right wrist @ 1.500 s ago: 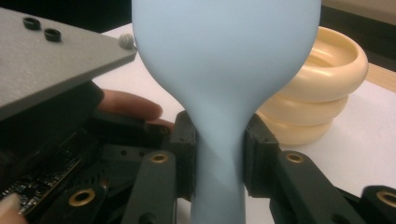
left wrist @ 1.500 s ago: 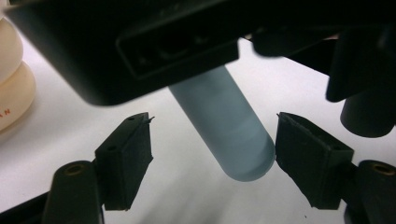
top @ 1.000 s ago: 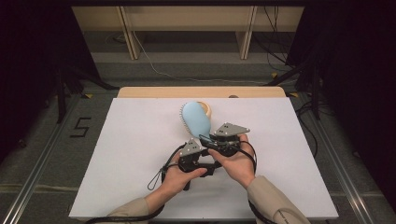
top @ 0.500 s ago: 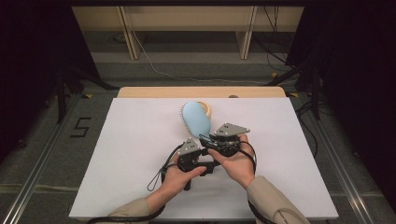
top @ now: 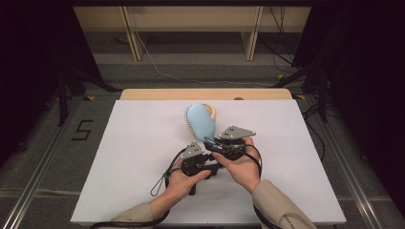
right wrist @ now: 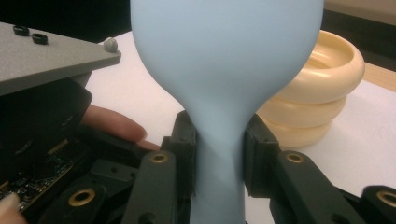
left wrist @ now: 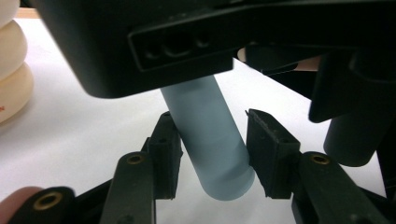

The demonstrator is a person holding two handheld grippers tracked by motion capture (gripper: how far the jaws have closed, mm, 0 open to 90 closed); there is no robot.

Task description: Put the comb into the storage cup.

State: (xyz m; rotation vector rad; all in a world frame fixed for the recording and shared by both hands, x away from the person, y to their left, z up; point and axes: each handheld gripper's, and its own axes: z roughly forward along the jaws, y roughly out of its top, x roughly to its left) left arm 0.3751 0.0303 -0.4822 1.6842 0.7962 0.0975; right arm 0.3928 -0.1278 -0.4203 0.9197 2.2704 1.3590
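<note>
One pale blue plastic hairbrush (top: 200,125) with an oval head and a round handle lay near the middle of the white table (top: 133,157), its head pointing toward the far edge and its bristles showing along its left side. Two grippers were on it. The right gripper (right wrist: 218,140) had its two black jaws pressed against the narrow neck just below the head, holding the brush. The left gripper (left wrist: 212,140) had just been closing its jaws; the handle's rounded end stood between them, the left pad looking to touch it and the right pad a sliver off, so they were narrow but not plainly clamped. One cream-coloured ribbed ring-shaped holder (top: 210,111), made of three stacked rolls, stood just behind the brush head, toward the far edge, partly hidden by it in the high view. In the left gripper view the black body of the right gripper blocked the upper handle. Two hands (top: 184,177) held the grippers near the front edge.
</note>
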